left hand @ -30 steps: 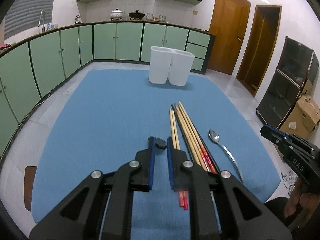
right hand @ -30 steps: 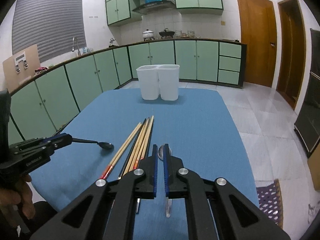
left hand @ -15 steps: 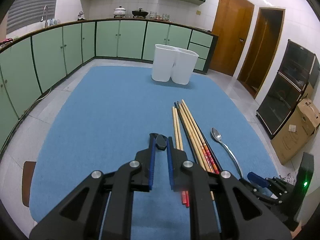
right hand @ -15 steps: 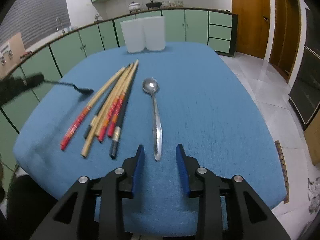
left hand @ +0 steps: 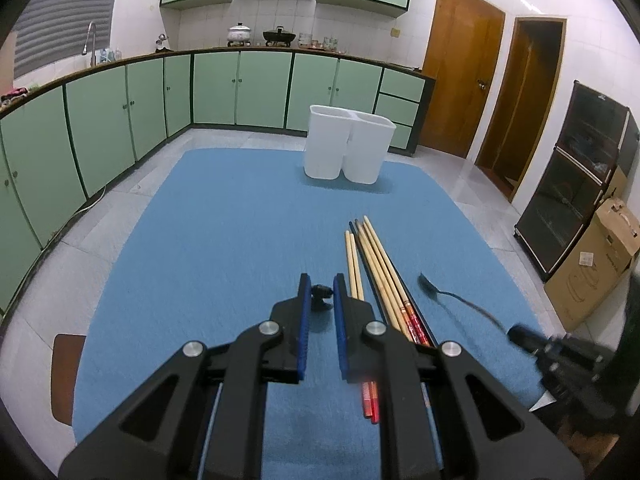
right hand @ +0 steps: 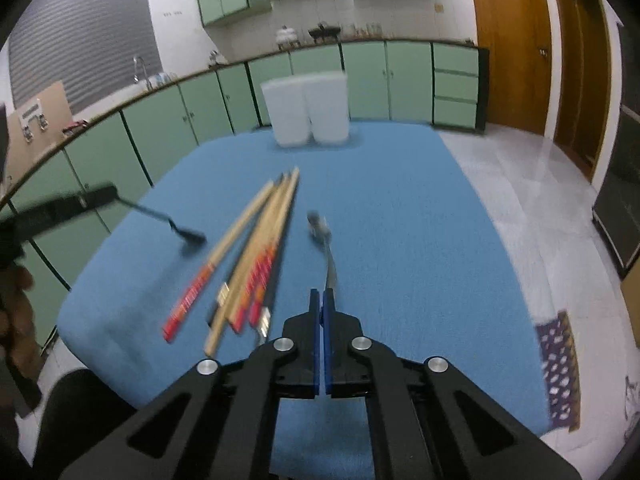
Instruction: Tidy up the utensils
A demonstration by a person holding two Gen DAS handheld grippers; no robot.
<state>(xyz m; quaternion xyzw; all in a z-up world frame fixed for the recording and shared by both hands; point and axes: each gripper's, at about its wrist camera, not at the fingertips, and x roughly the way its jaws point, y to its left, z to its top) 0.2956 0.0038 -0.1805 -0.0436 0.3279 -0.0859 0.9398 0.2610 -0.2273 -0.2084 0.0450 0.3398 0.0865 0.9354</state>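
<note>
So the right gripper (right hand: 321,296) is pinched nearly all the way together on the handle of the metal spoon (right hand: 320,227). The spoon sticks out forward past the tips with its bowl lifted clear of the blue tablecloth (right hand: 420,216), angled up toward the far end of the table. From the left wrist camera the same spoon (left hand: 448,295) shows up off to the right, hanging in the air with the right gripper (left hand: 524,338) at its tail end, low near the table's front edge.

The left gripper (left hand: 319,294) is held level above the cloth, pointing toward the far end. Its blue pads have a small gap between them and a small black spoon (left hand: 322,292) sits in that gap. The right wrist view shows it better: the black spoon (right hand: 176,227) pokes out from the left gripper (right hand: 108,194), held up over the left side of the table, bowl end forward. That frame is pretty motion-blurred.

The chopsticks (right hand: 256,256) lie in a loose bundle on the cloth between the two grippers, tips toward the far end, red-banded ends closest to the person.

The white two-compartment holder (left hand: 347,148) stands upright at the far end of the table, well apart from everything else. Can't see inside it from either view.
</note>
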